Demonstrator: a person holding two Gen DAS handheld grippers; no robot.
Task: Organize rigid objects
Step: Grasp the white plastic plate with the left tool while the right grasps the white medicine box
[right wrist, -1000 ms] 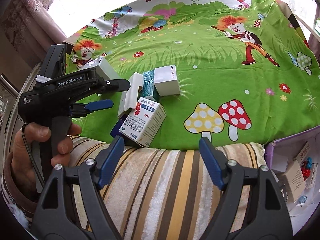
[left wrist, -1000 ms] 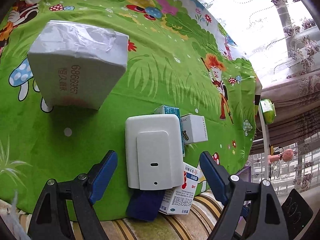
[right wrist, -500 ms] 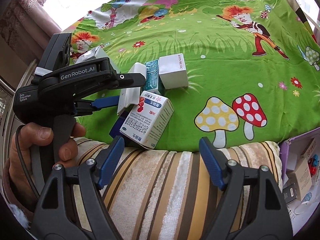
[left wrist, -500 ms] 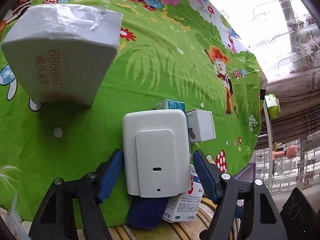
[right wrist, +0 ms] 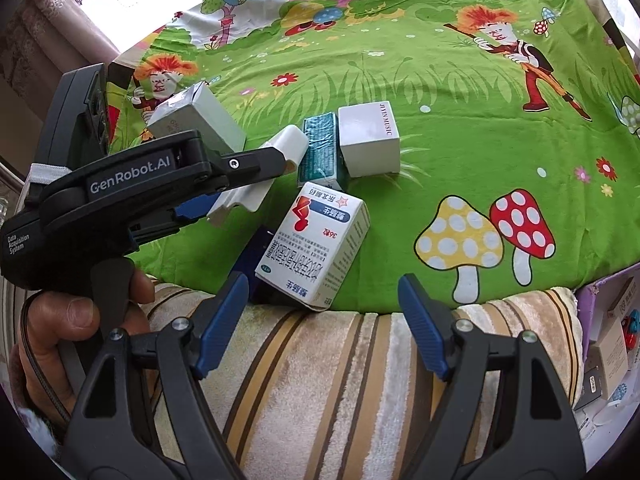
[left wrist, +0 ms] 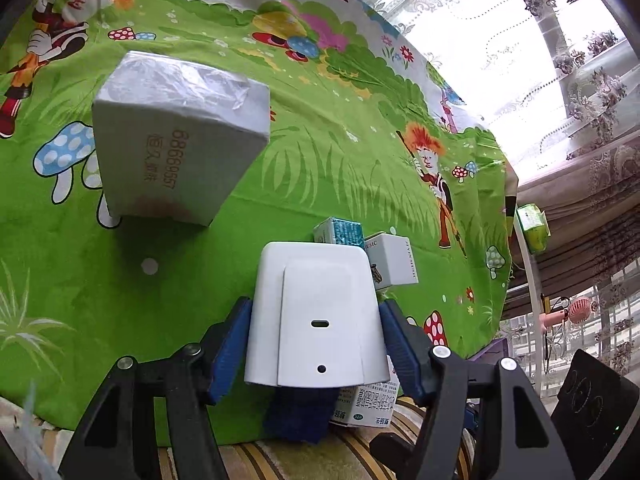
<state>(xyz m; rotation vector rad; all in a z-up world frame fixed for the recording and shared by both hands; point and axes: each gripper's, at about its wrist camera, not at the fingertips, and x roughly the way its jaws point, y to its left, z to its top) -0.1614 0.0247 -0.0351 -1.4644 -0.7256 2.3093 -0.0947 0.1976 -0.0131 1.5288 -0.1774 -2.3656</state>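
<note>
Left wrist view, lower centre: we clamp the left gripper (left wrist: 316,344) on the white plastic case (left wrist: 316,316), lifting it off the box pile on the green cartoon cloth (left wrist: 340,168). Our right gripper (right wrist: 320,320) hangs spread and empty above the medicine box (right wrist: 316,244).

Open green cloth (right wrist: 460,152) lies right of the box cluster; the grey box (left wrist: 176,144) blocks the left, the medicine box (right wrist: 316,244) the near edge.

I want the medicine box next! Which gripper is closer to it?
Right. The right gripper hovers open just before the medicine box; the left gripper is clamped on the white case behind it.
</note>
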